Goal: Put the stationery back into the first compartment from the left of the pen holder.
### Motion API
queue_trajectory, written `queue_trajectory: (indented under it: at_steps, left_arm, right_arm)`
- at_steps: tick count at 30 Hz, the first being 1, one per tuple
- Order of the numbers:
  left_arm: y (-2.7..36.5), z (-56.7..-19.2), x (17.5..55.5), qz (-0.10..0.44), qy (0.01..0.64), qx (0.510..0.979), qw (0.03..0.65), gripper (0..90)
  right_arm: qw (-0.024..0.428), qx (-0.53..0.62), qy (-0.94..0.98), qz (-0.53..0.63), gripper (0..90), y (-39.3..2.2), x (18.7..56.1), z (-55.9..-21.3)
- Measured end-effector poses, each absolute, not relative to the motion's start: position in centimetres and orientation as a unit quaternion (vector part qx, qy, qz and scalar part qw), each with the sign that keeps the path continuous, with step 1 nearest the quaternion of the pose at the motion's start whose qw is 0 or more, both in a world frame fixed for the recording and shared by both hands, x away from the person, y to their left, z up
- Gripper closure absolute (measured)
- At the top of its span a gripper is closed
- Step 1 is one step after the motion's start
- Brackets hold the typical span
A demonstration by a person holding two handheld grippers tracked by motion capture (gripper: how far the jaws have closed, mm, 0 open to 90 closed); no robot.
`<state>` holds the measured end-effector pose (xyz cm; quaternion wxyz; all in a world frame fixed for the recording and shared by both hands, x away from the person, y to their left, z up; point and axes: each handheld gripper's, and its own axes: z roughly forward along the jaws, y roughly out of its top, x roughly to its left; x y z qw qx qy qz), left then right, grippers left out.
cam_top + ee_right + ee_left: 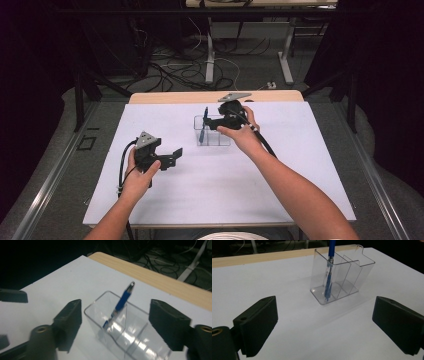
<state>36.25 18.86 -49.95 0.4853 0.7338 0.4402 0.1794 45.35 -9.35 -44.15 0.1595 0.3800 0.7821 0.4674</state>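
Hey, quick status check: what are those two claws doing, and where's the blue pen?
Left gripper open, nothing between jaws. Right gripper open above clear organizer. Blue pen leaning in its end compartment. Nothing in the way.

**Colours and patterns noted at the table**

Pen [329, 277]: blue barrel, silver tip. Organiser [352, 277]: clear, colourless plastic. Left gripper [172, 156] and right gripper [212, 123]: black, pads ribbed. Table cover [215, 190]: plain white; light wood edge [175, 97] at twelve o'clock.

blue pen [202, 127] | tilted, tip down | in end compartment of clear organizer [222, 140] | on table
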Motion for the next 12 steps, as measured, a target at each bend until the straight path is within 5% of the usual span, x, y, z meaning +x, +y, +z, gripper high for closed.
queue_trajectory:
  at_steps: [8, 12]
  left_arm:
    - [19.3, -49.8, 36.5, 0.182, 0.449, 0.725, 0.490, 4.7]
    - [19.4, -49.7, 36.5, 0.183, 0.453, 0.722, 0.490, 3.1]
  right_arm:
    - [0.189, 0.403, 0.767, 0.462, 13.2, -14.1, 42.3, -44.7]
    - [0.203, 0.422, 0.753, 0.462, 0.0, -16.6, 40.7, -45.7]
